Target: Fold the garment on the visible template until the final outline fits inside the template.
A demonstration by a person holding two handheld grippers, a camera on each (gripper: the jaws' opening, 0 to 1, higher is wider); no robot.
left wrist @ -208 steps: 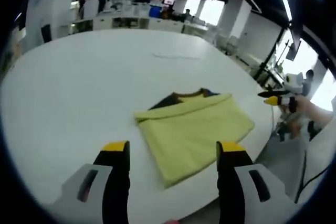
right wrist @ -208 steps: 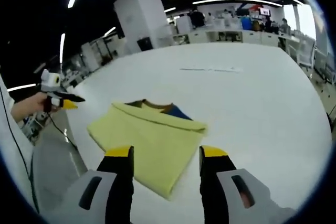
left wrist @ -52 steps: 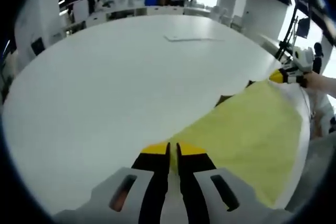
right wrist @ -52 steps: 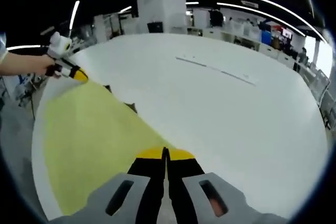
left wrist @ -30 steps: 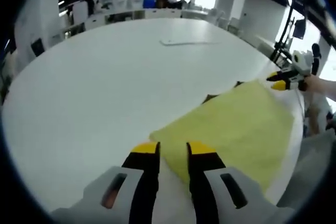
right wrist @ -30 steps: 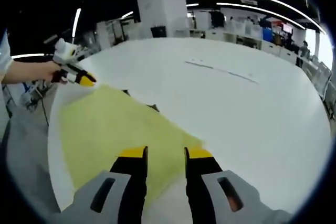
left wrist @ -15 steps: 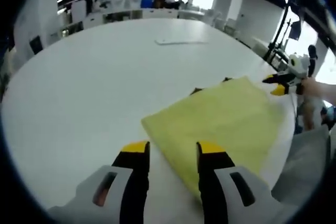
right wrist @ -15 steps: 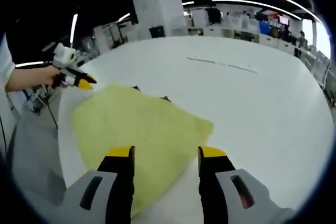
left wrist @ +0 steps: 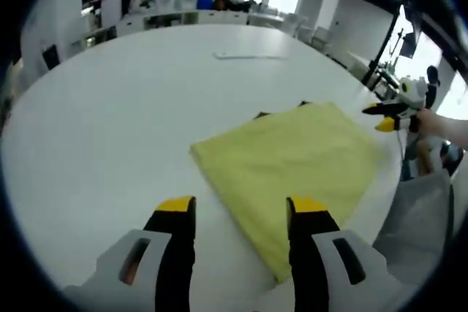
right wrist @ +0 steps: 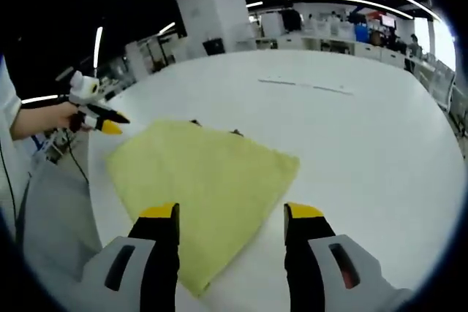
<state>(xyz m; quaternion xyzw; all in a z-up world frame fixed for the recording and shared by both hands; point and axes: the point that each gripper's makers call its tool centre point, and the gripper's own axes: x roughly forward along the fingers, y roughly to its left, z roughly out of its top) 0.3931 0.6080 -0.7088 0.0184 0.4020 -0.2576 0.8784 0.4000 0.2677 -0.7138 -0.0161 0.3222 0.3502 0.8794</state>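
Your left gripper (left wrist: pixel 239 206): two black jaws with yellow tips, each set in a pale grey moulded shell with a dark oval slot on its face. Your right gripper (right wrist: pixel 231 213) is the same build, black jaws, yellow tips, grey shells with oval slots; a reddish spot shows in the right-hand slot. Seen from across in the right gripper view, the left gripper has a white top block, black body and a yellow tip, with a thin dark cable hanging from it. You wear a white sleeve (right wrist: pixel 7 104). Seen in the left gripper view, the right gripper shows white top, black body, yellow tip.
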